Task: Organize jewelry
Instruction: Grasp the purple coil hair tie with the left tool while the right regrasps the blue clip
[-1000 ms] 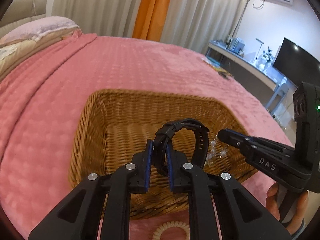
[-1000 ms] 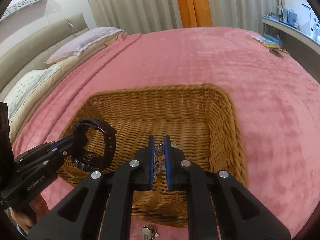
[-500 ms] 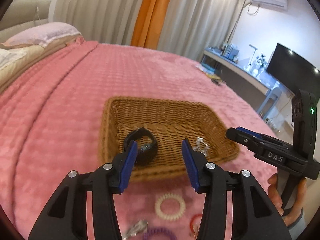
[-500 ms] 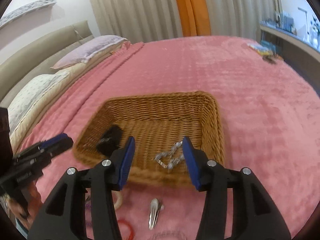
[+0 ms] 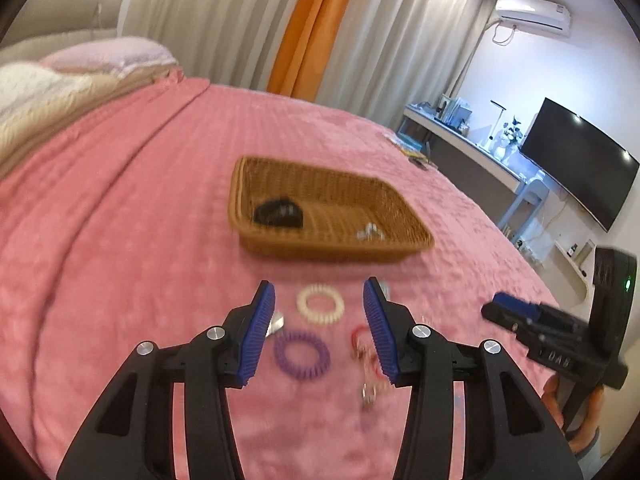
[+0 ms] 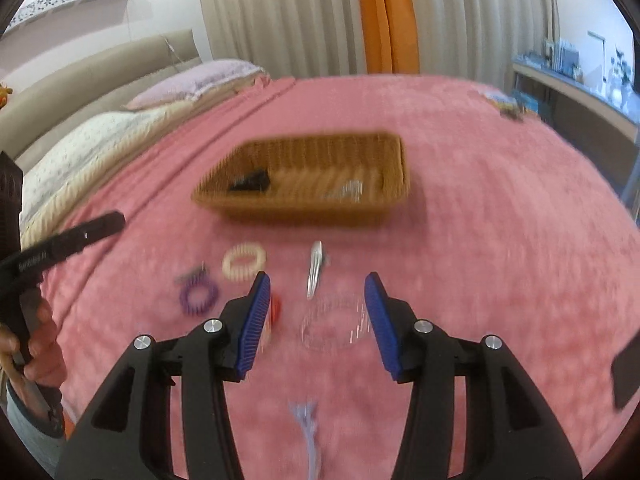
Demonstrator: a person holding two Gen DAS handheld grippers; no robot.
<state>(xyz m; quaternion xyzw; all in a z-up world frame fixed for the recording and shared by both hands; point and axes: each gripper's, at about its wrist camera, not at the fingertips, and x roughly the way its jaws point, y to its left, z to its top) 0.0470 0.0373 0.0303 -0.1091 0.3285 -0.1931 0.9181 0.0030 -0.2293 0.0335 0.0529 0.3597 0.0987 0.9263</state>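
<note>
— While the basket [image 5: 332,212] sits far on the pink blanket [image 5: 120,220] with a black watch [image 5: 278,213] at its left and a silvery piece [image 5: 370,234] at its right, what is left outside?

— Near the grippers, a cream coil ring [image 5: 320,309], a purple coil ring [image 5: 302,354], a red piece [image 5: 362,340] and a silver hair clip [image 6: 315,274] are seen; a clear bangle [image 6: 332,322] is only faintly made out.

— How are the jaws set?

— Both the left gripper [image 5: 318,330] and the right gripper [image 6: 316,322] are held moderately wide, and nothing is gripped.

— How would the coil rings handle?

— They are judged light, springy and soft, best pinched across one side of the loop. The clip looks stiff and slippery, so its middle would be taken.
</note>
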